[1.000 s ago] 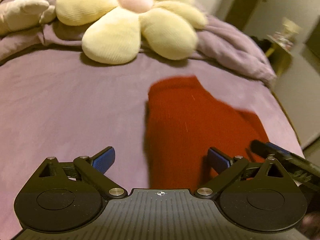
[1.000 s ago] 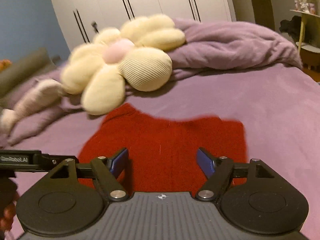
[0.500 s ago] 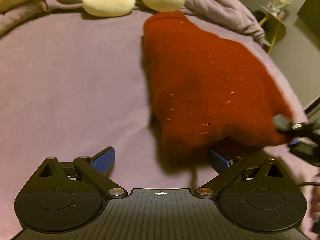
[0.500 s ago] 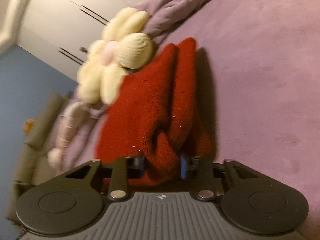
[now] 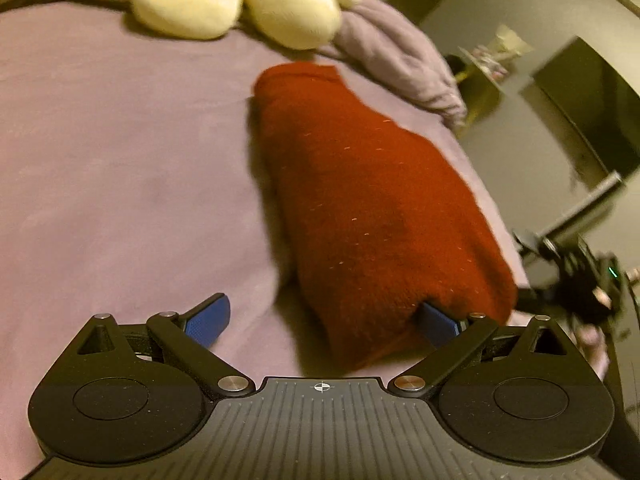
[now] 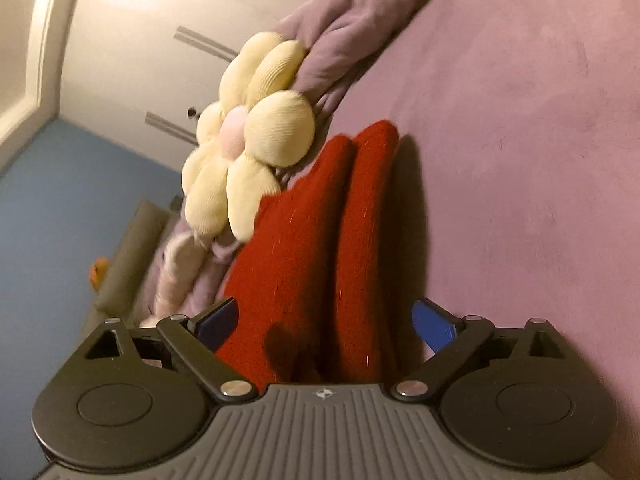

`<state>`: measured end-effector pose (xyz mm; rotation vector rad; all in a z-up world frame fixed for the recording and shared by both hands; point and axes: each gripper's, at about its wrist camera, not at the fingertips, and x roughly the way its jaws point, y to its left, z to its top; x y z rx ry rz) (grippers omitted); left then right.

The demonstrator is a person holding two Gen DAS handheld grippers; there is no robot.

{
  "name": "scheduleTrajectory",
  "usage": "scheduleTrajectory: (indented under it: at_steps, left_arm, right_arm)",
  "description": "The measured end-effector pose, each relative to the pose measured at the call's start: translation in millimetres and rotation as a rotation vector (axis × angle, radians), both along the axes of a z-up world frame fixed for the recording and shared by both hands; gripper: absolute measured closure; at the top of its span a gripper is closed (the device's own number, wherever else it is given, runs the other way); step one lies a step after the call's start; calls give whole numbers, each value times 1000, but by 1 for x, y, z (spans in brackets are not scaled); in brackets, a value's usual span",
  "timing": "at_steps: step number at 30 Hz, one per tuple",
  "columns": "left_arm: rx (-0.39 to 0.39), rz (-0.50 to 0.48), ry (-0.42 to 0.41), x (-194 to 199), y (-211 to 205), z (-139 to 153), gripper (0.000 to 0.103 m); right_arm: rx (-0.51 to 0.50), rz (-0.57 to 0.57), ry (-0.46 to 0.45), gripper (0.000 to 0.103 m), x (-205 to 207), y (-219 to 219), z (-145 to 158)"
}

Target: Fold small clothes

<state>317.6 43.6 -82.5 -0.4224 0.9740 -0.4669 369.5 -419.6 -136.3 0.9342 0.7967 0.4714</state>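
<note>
on a purple bedspread (image 5: 120, 152), a red knitted garment (image 5: 360, 208) lies doubled over into a long thick bundle, its far end just short of a cream flower-shaped cushion (image 5: 240, 8) and a rumpled purple duvet (image 5: 400, 64). the left gripper (image 5: 324, 320) hovers at the bundle's near end with its jaws spread wide and nothing pinched; one blue pad (image 5: 208, 322) stands clear over bare bedspread, the other is tucked at the edge of the knit, though whether it touches cannot be told. at the far right of that view the other tool and part of a hand show, blurred.

seen from the right gripper (image 6: 324, 324), the red knitted garment (image 6: 320, 248) runs away in two soft ridges toward the flower cushion (image 6: 248, 152). its jaws have just been opening and now stand wide, the knit lying between the pads but not squeezed.

the garment looks light, thick and limp, with a grippy surface: likely to sag and unroll if lifted by one layer. the safer hold seems to be the near corners of the folded end, pinching all layers together, one tool to each corner.
</note>
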Motion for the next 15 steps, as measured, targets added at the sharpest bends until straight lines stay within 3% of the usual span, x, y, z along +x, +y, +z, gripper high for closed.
scheduleTrajectory:
  at_steps: [3,7,11,15]
  left_arm:
    - [-49,8,-62,-6,17,3,2]
    - [-224,178,46,19,36,-16,2]
    - [-258,133,114,54,11,-36,2]
    - [-359,142,141,75,1,-51,4]
  right_arm:
    - [-32,15,6,9,13,0,-4]
    - [-18,47,15,9,30,6,-17]
    - [50,54,9,10,39,10,-28]
    - [80,87,20,18,55,18,-35]
